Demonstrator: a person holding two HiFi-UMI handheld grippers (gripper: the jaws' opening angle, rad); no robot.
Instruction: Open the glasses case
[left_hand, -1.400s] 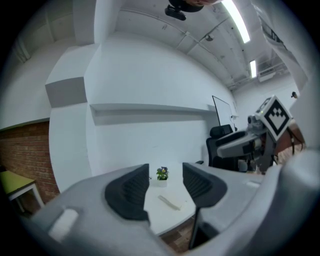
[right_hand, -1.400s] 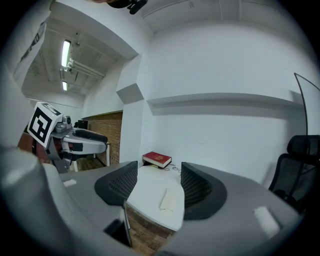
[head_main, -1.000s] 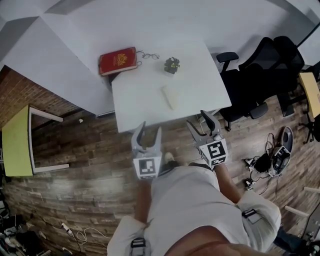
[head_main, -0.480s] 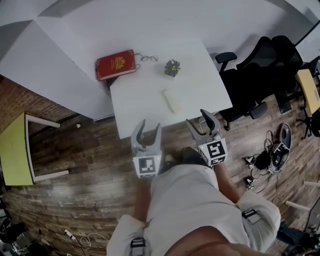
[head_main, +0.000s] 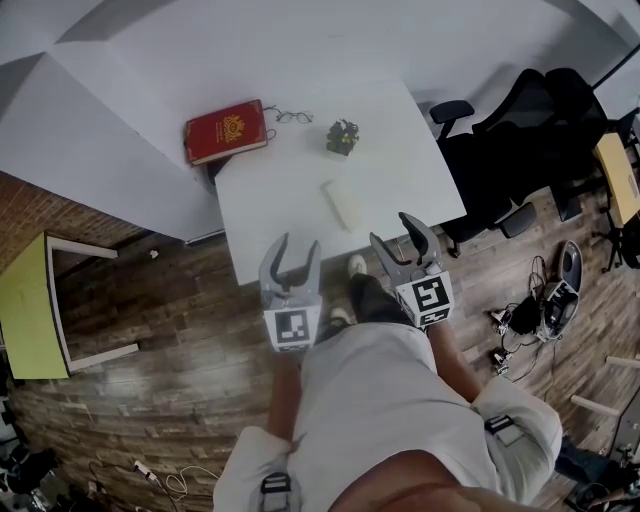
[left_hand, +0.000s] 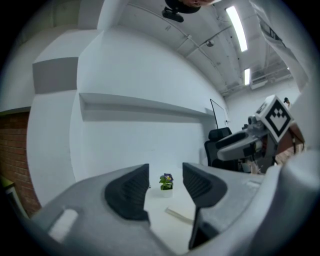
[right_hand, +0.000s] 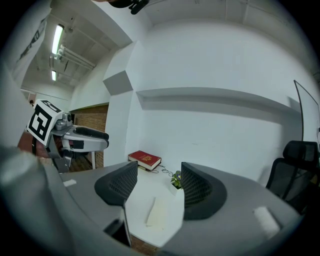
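Wood-plank floor w/ a brick wall at far left. A yellow-green side table stands there, well apart from the job. Next over, the white rectangular table carries a red hardback book at its far left corner, w/ thin wire-framed spectacles just beside it. The pale cream oblong glasses case lies near the table's middle, shut as far as can be seen, w/ a small potted plant behind it. Black office chairs crowd the right side.

The left gripper has its jaws spread w/ nothing btwn them, at the table's near edge. The right gripper is likewise released & empty at that edge, w/ the case showing ahead through the gap in its own view. Neither touches the case.

Step in hand looks like the approach, so the task is barely begun. Prob. best way:
- Bring both in low & level, one to each side of the case.
- Pin the lower half w/ the left gripper so it can't skate on the smooth top.
- Work a right fingertip into the seam & lift.

Which long edge has the hinge can't be told from here, so check before prying. The case looks light & slick, so squeeze gently & keep clear of plant & spectacles.
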